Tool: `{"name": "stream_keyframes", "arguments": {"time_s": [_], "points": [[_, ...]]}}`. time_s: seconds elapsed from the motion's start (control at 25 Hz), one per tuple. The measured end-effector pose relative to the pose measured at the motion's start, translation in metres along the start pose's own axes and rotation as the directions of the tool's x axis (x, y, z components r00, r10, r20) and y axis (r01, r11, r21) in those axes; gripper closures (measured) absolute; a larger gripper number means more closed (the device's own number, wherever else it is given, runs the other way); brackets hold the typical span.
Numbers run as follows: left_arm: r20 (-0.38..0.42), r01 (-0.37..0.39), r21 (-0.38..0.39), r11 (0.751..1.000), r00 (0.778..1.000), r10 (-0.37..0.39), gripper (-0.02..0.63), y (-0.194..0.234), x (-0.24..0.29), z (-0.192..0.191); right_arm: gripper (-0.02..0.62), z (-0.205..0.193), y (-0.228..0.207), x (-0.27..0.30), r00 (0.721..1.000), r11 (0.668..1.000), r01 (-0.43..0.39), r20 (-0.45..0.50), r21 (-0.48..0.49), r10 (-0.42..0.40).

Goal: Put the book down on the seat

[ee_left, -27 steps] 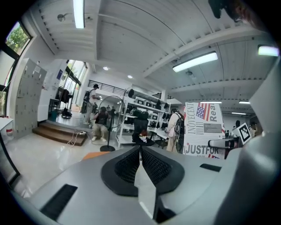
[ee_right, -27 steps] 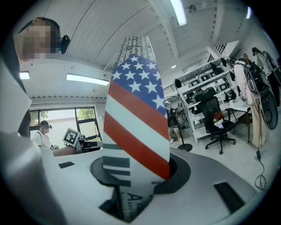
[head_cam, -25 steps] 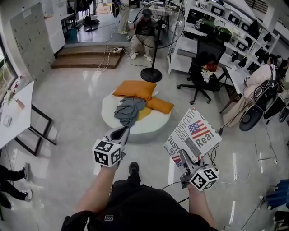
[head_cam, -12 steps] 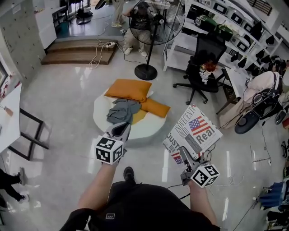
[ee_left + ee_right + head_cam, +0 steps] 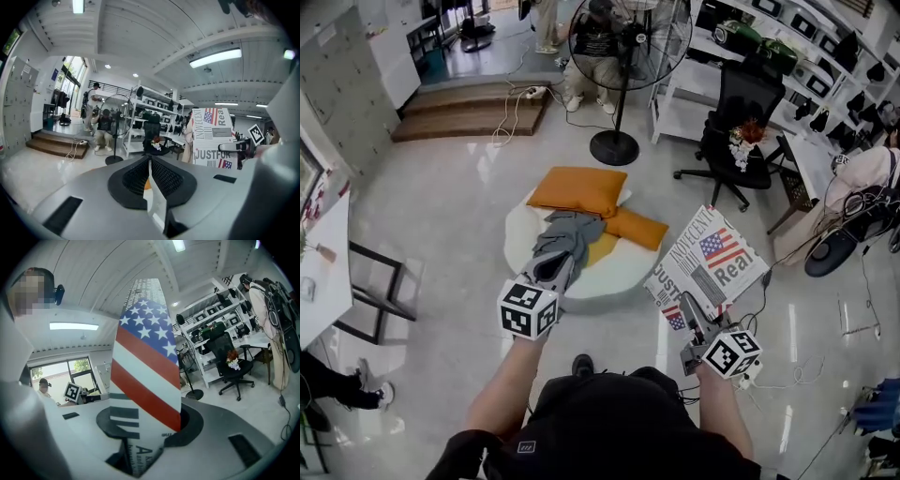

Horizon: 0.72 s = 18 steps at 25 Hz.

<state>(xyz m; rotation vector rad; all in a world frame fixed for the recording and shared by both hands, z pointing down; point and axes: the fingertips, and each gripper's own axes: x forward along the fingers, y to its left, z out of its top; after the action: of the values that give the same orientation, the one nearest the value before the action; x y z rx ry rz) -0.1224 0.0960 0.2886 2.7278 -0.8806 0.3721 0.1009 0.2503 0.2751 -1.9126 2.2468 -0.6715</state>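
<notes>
The book, a white cover with a US flag and bold print, stands tilted up in my right gripper, whose jaws are shut on its lower edge. The right gripper view shows its striped cover rising from between the jaws of the right gripper. The seat is a low round white pad on the floor, just left of and beyond the book. It carries two orange pillows and a grey cloth. My left gripper hovers over the seat's near edge, shut and empty. The left gripper view shows the book to the right of the left gripper.
A standing fan and a black office chair stand beyond the seat. White shelves line the back right. A person sits behind the fan. A white table is at the left, and cables lie near my right side.
Both grippers have drifted slightly forward toward the seat. The left gripper's tip now overlaps the grey cloth. The book stays held in the right gripper.
</notes>
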Motion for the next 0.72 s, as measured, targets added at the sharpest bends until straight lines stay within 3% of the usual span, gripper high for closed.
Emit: {"name": "stream_keyframes", "arguments": {"time_s": [0.36, 0.52, 0.72], "points": [[-0.047, -0.041, -0.010, 0.999, 0.998, 0.040, 0.588, -0.030, 0.083, 0.013, 0.428, 0.017, -0.096, 0.029, 0.998, 0.995, -0.050, -0.035, 0.082, 0.053], [-0.052, -0.084, 0.000, 0.996, 0.995, 0.084, 0.588, -0.055, 0.128, 0.029, 0.428, 0.048, -0.145, 0.037, 0.992, 0.993, -0.112, -0.045, 0.046, 0.114], [-0.048, -0.136, -0.021, 0.990, 0.990, 0.135, 0.588, -0.094, 0.175, 0.053, 0.428, 0.080, -0.209, 0.044, 0.979, 0.981, -0.177, -0.088, 0.076, 0.184]]}}
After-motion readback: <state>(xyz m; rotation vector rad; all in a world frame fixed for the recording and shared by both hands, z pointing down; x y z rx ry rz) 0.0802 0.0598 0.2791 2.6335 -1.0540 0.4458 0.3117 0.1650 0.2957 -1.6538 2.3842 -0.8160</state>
